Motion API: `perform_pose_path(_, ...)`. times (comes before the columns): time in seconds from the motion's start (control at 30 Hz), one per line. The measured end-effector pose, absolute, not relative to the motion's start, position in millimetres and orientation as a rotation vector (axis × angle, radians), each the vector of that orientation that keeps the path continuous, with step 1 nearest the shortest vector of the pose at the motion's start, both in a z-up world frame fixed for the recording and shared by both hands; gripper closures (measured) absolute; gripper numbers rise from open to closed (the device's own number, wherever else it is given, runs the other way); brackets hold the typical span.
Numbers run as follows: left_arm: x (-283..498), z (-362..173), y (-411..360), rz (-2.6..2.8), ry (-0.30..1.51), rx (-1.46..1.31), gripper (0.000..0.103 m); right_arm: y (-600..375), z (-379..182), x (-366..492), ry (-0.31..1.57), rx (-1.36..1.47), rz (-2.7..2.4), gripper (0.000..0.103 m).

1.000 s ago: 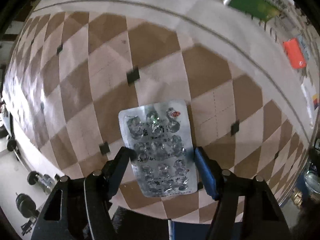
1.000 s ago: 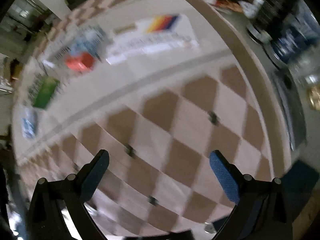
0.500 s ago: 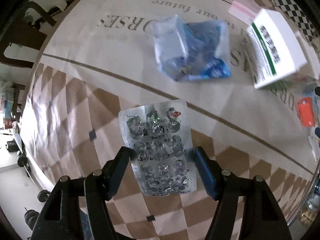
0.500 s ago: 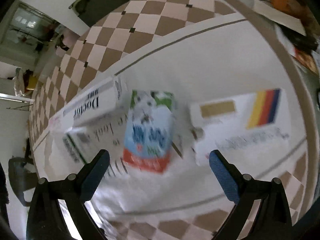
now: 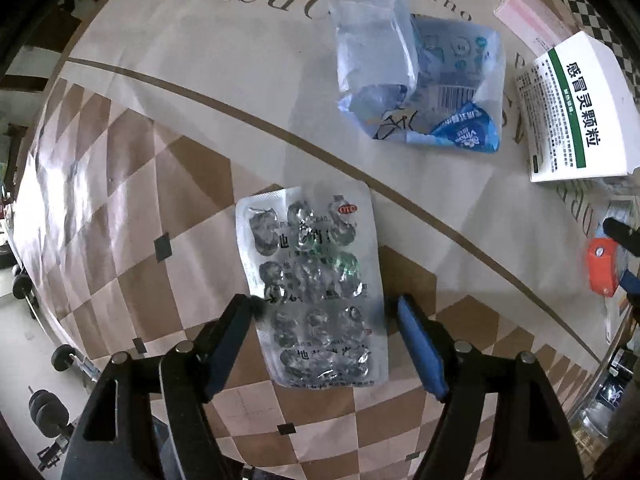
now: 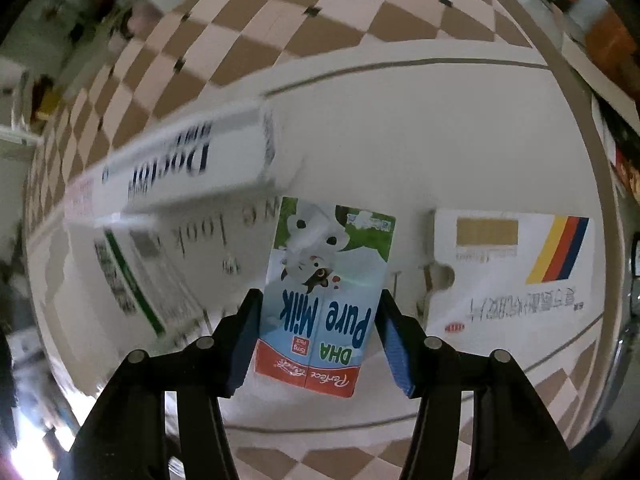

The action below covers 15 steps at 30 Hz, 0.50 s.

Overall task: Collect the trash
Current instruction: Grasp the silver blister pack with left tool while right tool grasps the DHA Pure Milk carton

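My left gripper [image 5: 322, 312] is shut on an empty silver pill blister pack [image 5: 314, 280] and holds it above the checkered tablecloth [image 5: 120, 184]. A crumpled clear-and-blue plastic wrapper [image 5: 416, 76] lies beyond it, with a white medicine box with a green stripe [image 5: 580, 108] to its right. My right gripper [image 6: 318, 314] has closed around a small "Pure Milk" carton [image 6: 328, 288] lying on the cloth; both blue pads touch its sides.
In the right wrist view a white "Doctor" box [image 6: 180, 164] lies to the left and a white box with yellow, red and blue stripes [image 6: 512, 260] to the right. A small orange item [image 5: 602, 266] and a pink packet [image 5: 532, 24] lie at the right in the left wrist view.
My right gripper swept over the table to the milk carton and closed from wide open onto it. My left gripper carried the blister pack over towards the plastic wrapper.
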<state>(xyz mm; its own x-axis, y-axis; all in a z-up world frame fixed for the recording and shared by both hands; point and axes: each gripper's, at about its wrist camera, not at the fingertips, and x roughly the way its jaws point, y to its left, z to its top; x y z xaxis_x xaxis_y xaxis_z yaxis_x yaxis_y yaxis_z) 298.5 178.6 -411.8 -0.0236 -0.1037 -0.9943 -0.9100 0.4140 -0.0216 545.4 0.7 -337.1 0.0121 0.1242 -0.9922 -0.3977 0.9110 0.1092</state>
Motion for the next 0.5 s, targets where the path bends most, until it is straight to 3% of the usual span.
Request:
perform_pose_path(0.3, 298.9, -405.2, 163.1, 0.864, 1.422, -0.953, 0.034, 37.0, -349.0, 537.8, 1.503, -0.319, 0.351, 0.037)
perform_pose_path(0.37, 302.2, -387.1, 143.4, 0.855, 1.419, -0.939, 0.04, 43.7, -350.3, 534.9, 1.486, -0.328, 0.338, 0.04)
perform_pose_path(0.5, 300.5, -376.6, 135.9, 0.84, 1.421, -0.906, 0.04, 39.3, -344.6, 521.6, 1.459, -0.322, 0.341, 0.049)
